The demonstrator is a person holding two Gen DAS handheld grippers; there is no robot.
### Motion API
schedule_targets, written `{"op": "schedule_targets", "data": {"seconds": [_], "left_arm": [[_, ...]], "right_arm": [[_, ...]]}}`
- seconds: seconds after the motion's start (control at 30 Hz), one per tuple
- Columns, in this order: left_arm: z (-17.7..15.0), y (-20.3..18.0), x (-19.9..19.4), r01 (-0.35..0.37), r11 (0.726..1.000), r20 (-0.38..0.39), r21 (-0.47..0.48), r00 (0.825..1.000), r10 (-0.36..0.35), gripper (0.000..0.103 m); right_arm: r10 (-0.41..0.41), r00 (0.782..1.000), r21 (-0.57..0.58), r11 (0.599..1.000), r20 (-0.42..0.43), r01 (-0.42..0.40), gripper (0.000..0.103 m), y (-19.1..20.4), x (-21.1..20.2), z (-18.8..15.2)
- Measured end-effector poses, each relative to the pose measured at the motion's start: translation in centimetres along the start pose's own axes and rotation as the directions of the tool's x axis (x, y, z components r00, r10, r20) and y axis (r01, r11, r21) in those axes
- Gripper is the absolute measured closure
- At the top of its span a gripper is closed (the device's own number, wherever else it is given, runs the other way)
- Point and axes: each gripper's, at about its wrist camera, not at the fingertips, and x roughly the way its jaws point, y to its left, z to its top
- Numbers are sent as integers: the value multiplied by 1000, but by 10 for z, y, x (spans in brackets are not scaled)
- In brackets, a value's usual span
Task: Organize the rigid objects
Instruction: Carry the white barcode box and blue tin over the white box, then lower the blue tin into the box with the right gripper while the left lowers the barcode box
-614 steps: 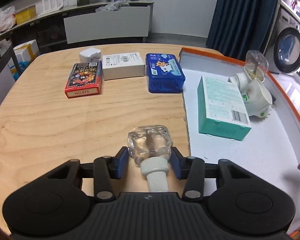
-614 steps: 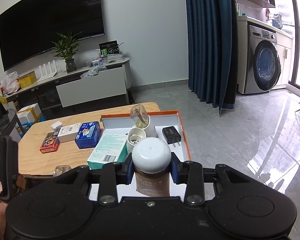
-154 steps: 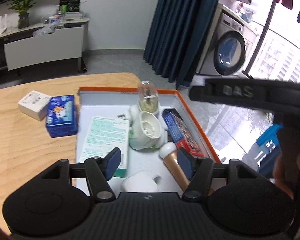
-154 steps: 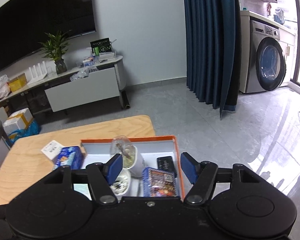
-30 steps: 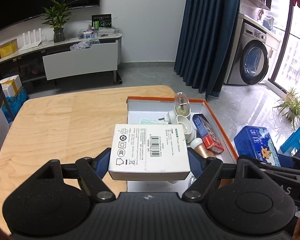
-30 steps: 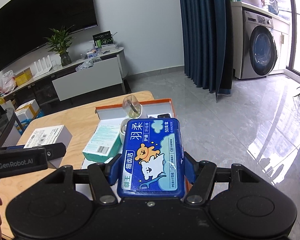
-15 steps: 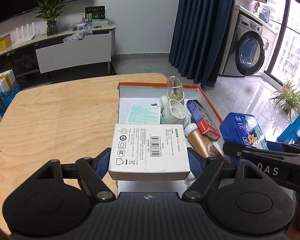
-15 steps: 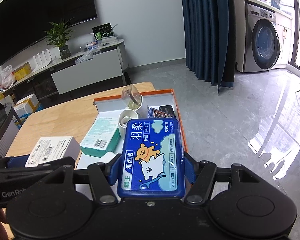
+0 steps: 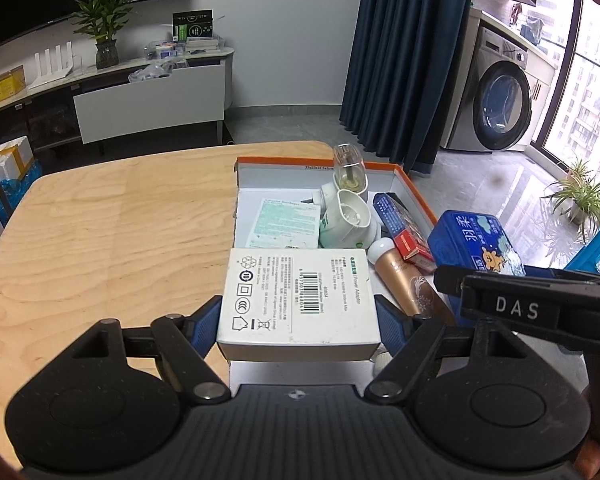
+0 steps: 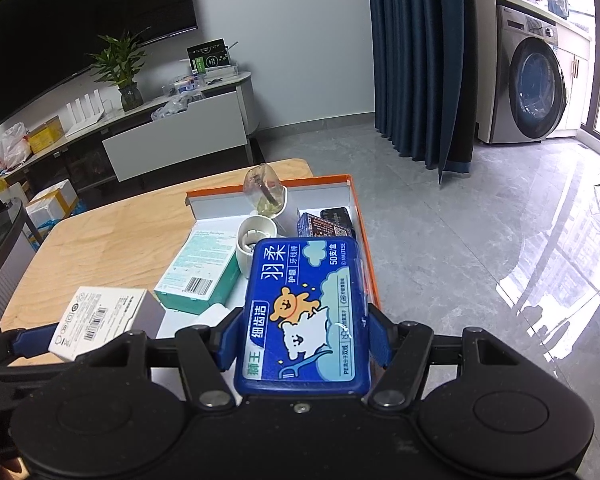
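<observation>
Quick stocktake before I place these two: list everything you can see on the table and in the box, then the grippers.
Table: 1, light wood, under everything.
Box: 1, orange rim, white inside, at the table's right end.
Green carton: 1, teal and white, lying flat in the box, left side.
White plug-in devices: 2, white, mid box, the rear one capped by a clear bottle.
Card pack: 1, red and blue, right side of the box.
Charger: 1, black, far right corner.
Gold bottle: 1, white cap, lying in the box.
Left gripper: shut on white adapter box.
Right gripper: shut on blue floss-pick case.
</observation>
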Motion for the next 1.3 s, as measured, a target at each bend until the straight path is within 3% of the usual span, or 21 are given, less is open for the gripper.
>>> {"op": "schedule_targets", "data": {"seconds": [1.3], "left_arm": [[-2, -18, 9, 41, 999, -19, 27, 999, -41, 24]], "right_arm": [[8, 1000, -22, 1000, -4, -8, 27, 6, 23, 22]]}}
